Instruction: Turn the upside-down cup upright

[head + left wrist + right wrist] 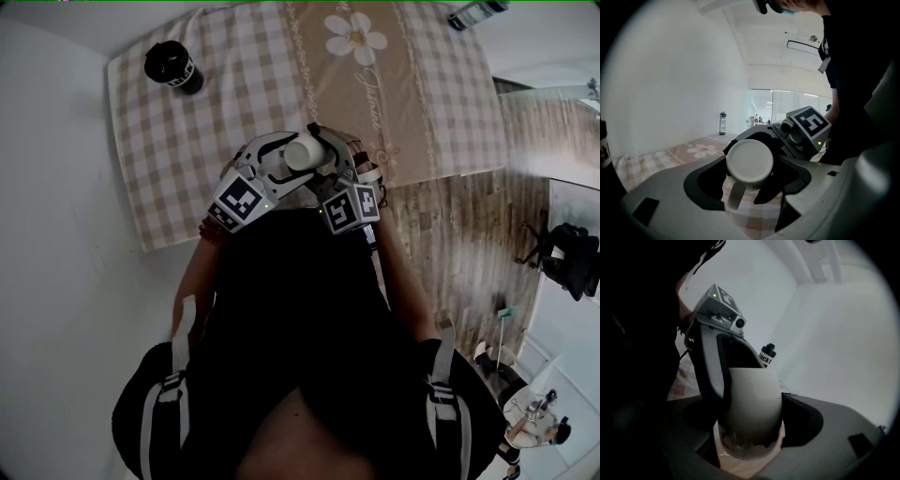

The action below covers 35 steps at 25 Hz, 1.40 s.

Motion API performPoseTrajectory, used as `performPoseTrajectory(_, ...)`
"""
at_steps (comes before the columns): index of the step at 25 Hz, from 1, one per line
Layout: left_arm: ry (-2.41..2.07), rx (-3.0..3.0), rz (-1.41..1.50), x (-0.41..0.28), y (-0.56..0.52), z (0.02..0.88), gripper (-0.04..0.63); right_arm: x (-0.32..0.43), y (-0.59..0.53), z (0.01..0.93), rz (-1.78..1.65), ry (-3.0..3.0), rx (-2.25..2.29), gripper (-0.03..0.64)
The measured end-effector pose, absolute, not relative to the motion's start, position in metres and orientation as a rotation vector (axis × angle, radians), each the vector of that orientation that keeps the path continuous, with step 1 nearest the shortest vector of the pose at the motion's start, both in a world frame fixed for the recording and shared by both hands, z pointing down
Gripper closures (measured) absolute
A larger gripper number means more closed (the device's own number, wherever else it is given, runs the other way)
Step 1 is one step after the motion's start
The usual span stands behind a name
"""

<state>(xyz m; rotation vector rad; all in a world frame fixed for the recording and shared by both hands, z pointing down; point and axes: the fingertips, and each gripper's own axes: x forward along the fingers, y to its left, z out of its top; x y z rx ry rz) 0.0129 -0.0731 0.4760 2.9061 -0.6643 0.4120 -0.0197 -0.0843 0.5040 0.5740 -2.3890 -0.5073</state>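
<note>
While tools clamp cup, near table edge

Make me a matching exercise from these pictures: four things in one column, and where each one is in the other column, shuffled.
1 white cup
2 black bottle
3 flower print
4 office chair

A on the wooden floor
B far left corner of the checked cloth
C between left gripper and right gripper
D far middle of the cloth

Pairs: 1-C, 2-B, 3-D, 4-A
</note>
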Motion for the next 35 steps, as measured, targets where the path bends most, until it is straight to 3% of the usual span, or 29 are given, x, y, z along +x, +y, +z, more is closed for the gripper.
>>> performPoseTrajectory(17, -0.757, 2.833, 0.334, -0.002, -0.086, 0.478, 0.275, -0.007, -0.089, 0.506, -0.492, -2.401, 0.670, 0.216)
performPoseTrajectory(28, -0.796, 2.803, 0.258, -0.017, -0.093, 0.468, 0.275, 0.009, -0.095, 0.543, -0.030, -2.541, 0.769, 0.214)
performPoseTrajectory(30, -0.789, 2.812, 0.265, -0.013, -0.092, 0.467, 0.275, 0.007, -0.099, 0.546, -0.113, -2.496, 0.785, 0.272)
performPoseTrajectory(35, -0.792, 2.813, 0.231, -0.017, -0.093, 0.463, 0.273, 0.008, -0.104, 0.536, -0.165, -2.505, 0.838, 0.288)
